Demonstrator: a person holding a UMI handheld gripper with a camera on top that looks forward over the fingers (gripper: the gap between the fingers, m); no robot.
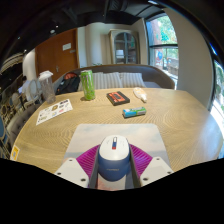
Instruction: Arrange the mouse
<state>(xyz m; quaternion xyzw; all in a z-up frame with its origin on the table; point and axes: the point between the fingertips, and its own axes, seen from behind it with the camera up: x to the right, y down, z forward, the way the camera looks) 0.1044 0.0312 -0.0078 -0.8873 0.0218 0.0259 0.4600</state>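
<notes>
A white and blue computer mouse (113, 158) sits between my gripper's (113, 163) two fingers, whose magenta pads (88, 158) press on its left and right sides. The mouse is held low over a light grey mouse mat (112, 133) that lies on the wooden table (170, 125), close to the near edge. The mouse's white top with a small scroll wheel points away from me.
Beyond the mat stand a green can (87, 84), a dark flat box (118, 98), a small white object (140, 94) and a teal packet (134, 112). A paper sheet (55, 110) and clear cups (43, 90) are at the left. A grey sofa (125, 76) lies behind the table.
</notes>
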